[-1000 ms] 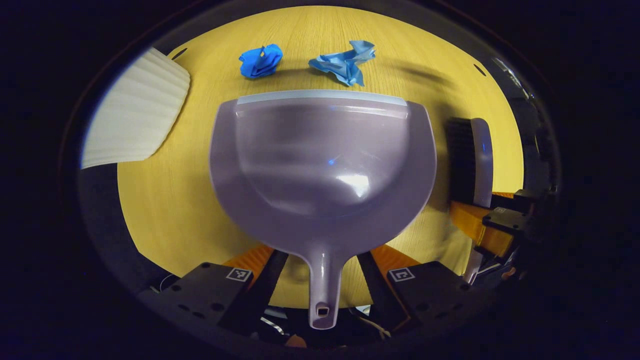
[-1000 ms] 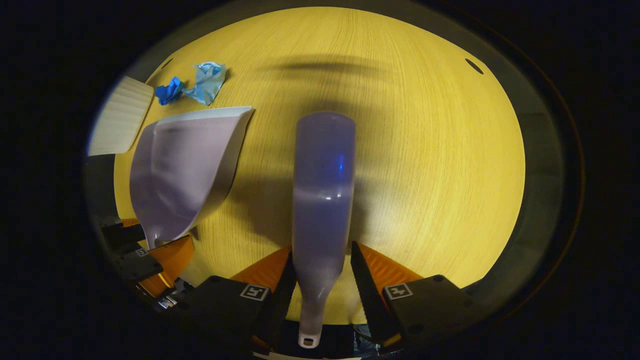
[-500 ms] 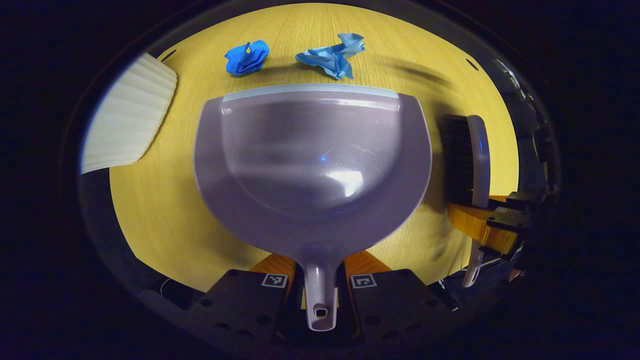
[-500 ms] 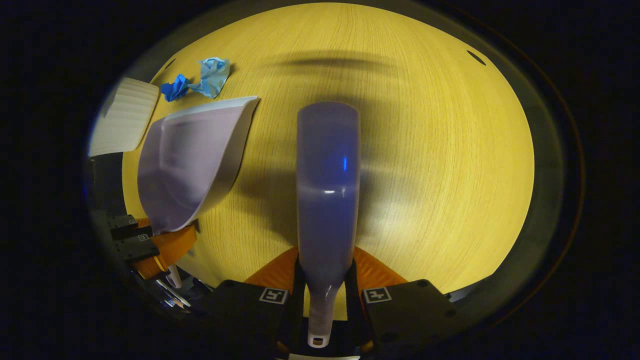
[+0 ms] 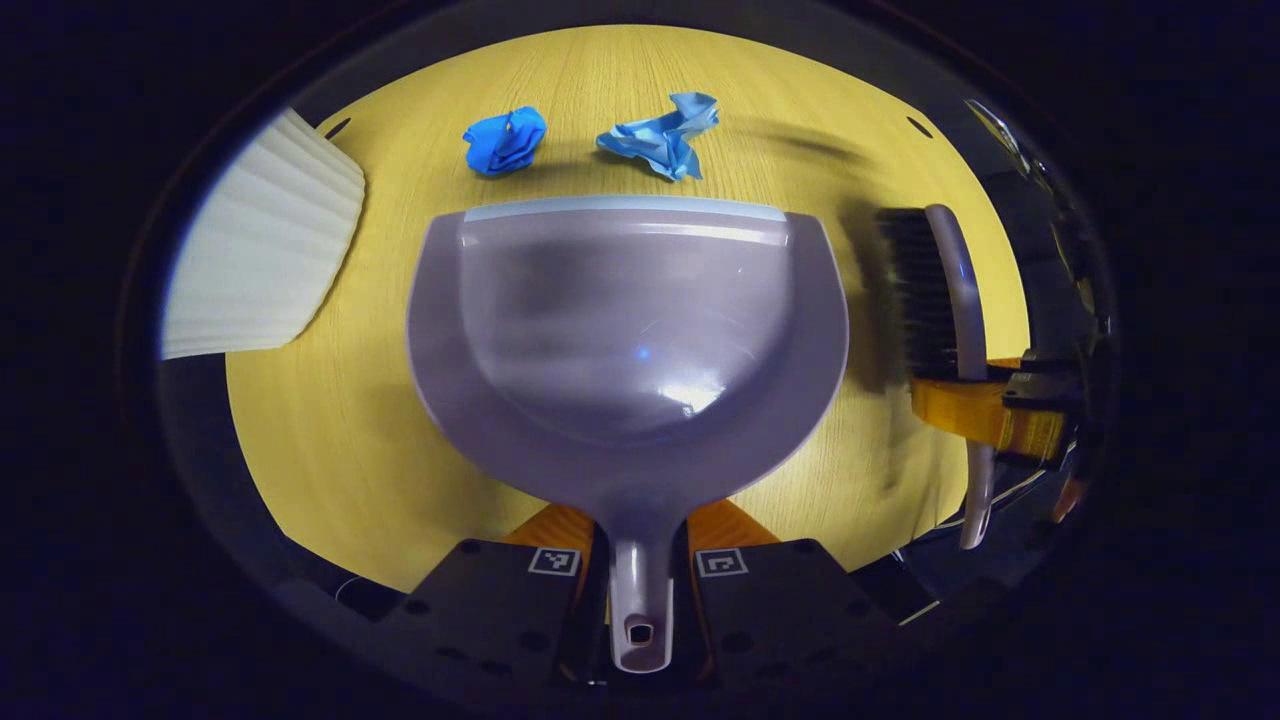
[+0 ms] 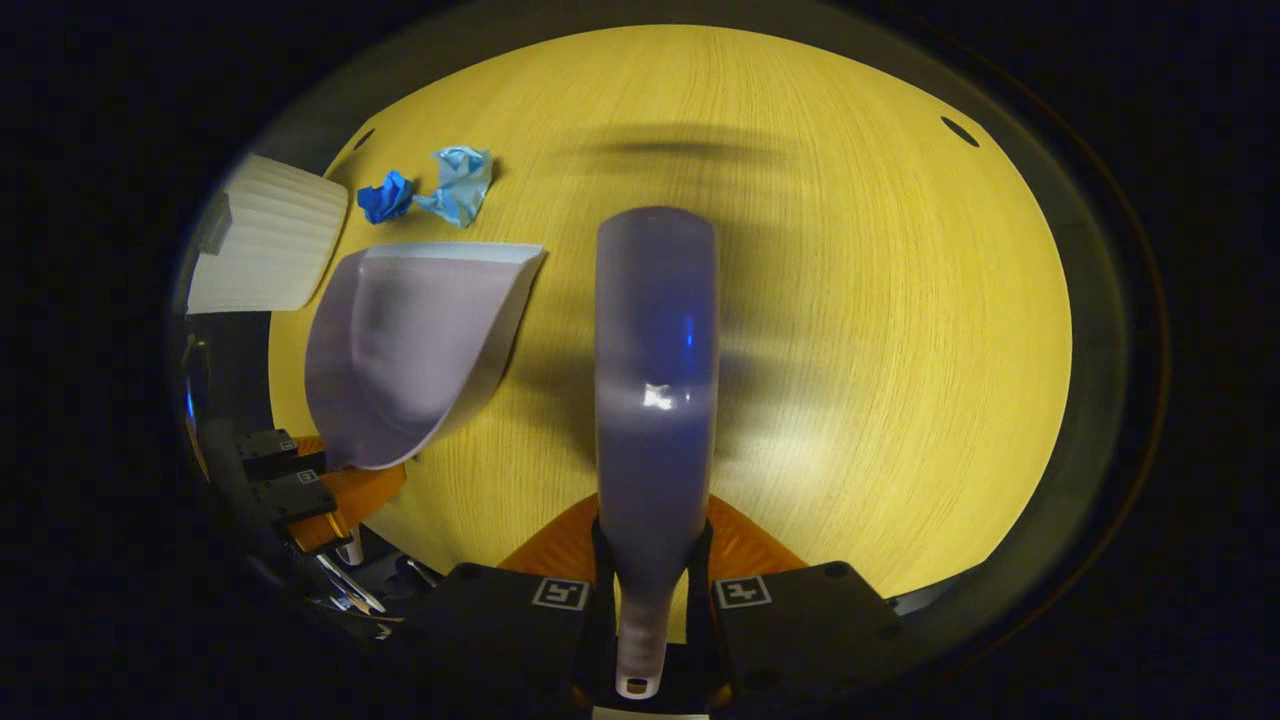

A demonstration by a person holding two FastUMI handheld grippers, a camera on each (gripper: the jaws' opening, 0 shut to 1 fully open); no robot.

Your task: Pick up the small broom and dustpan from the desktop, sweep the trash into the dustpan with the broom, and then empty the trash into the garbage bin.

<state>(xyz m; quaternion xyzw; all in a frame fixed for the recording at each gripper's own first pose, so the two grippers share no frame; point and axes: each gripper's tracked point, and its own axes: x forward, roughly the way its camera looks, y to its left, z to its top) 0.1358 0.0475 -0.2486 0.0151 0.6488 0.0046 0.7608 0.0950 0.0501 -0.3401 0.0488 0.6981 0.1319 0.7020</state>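
Observation:
A grey dustpan (image 5: 625, 330) lies over the yellow wooden desktop (image 5: 330, 440), its handle clamped between the fingers of my left gripper (image 5: 640, 540), which is shut on it. Past its front lip lie two crumpled blue paper scraps (image 5: 505, 140) (image 5: 660, 140). In the right gripper view, my right gripper (image 6: 652, 555) is shut on the handle of the small grey broom (image 6: 655, 350), which points forward over the desk. The dustpan (image 6: 415, 350) and the scraps (image 6: 385, 197) (image 6: 460, 185) sit to its left. The broom's black bristles (image 5: 915, 290) appear at the right of the left gripper view.
A white ribbed bin (image 5: 255, 250) stands at the desk's left edge, near the scraps; in the right gripper view the bin (image 6: 265, 250) is far left. Small dark holes (image 6: 958, 130) mark the desktop's far corners. The desk's right half is bare wood.
Both grippers closed from open onto their handles a second ago. Since then the dustpan and broom have shifted slightly, with the scraps a little farther from the pan's lip.

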